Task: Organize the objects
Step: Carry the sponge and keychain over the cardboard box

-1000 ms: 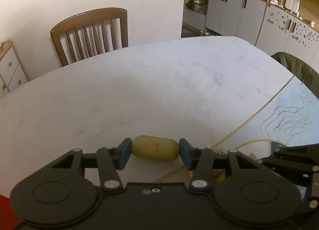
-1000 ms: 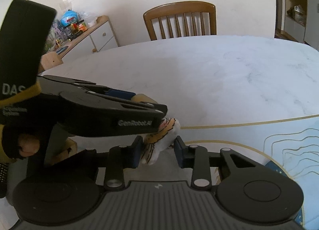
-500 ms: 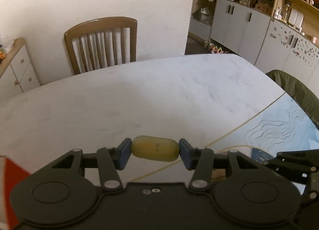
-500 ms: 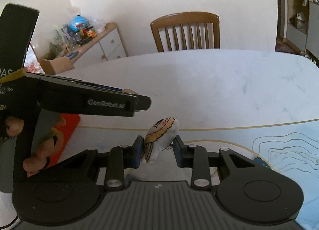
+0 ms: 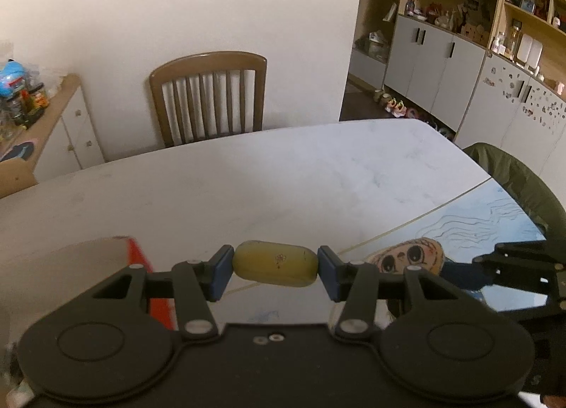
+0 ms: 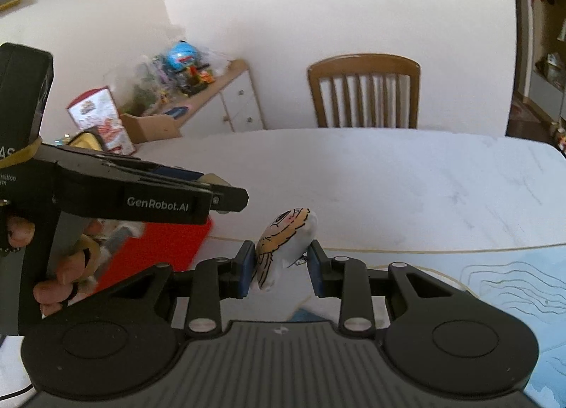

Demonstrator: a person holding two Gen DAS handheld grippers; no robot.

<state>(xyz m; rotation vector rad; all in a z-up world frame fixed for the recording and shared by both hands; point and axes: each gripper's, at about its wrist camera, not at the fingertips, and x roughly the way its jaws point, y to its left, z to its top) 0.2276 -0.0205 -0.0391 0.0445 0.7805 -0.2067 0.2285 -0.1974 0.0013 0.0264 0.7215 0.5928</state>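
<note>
both tools (image 5: 275, 268) raised, red box (image 6: 155, 248) now below

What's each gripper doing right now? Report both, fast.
Left gripper: closed on the yellow-green oblong object.
Right gripper: closed on the cartoon-face soft toy.

A white marble-look table (image 5: 283, 174) with a smooth, faintly veined top, a glossy printed mat (image 5: 495, 210) and a slatted wooden chair (image 5: 208, 96); matt black plastic grippers (image 5: 276, 268) clamp a smooth yellow capsule (image 5: 275, 267) and a soft printed doll (image 6: 283, 241).
</note>
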